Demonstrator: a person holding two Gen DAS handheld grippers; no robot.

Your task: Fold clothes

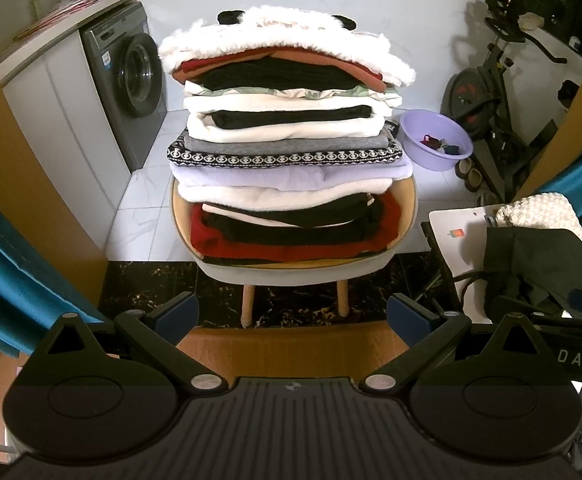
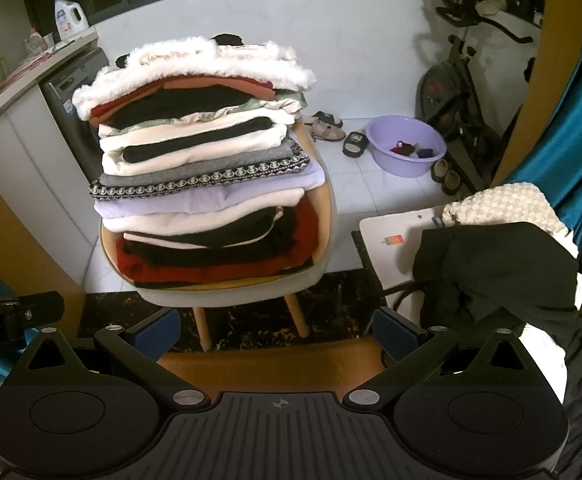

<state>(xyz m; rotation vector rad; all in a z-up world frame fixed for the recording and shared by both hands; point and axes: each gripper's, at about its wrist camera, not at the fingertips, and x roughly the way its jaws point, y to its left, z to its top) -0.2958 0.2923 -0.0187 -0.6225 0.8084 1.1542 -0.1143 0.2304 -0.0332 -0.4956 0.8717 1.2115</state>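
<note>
A tall stack of folded clothes (image 1: pixel 287 136) sits on a round chair (image 1: pixel 291 270), topped by a white fluffy garment (image 1: pixel 275 42); the stack also shows in the right wrist view (image 2: pixel 207 168). A loose black garment (image 2: pixel 491 276) lies crumpled on a white table (image 2: pixel 387 248) at the right, also in the left wrist view (image 1: pixel 539 264). My left gripper (image 1: pixel 293 316) is open and empty, below and in front of the chair. My right gripper (image 2: pixel 277 330) is open and empty, left of the black garment.
A washing machine (image 1: pixel 127 80) and counter stand at the left. A purple basin (image 1: pixel 437 140) with small items sits on the tiled floor, with an exercise bike (image 1: pixel 503 80) behind it. Slippers (image 2: pixel 331 126) lie on the floor. Blue curtains (image 2: pixel 571 120) hang at the sides.
</note>
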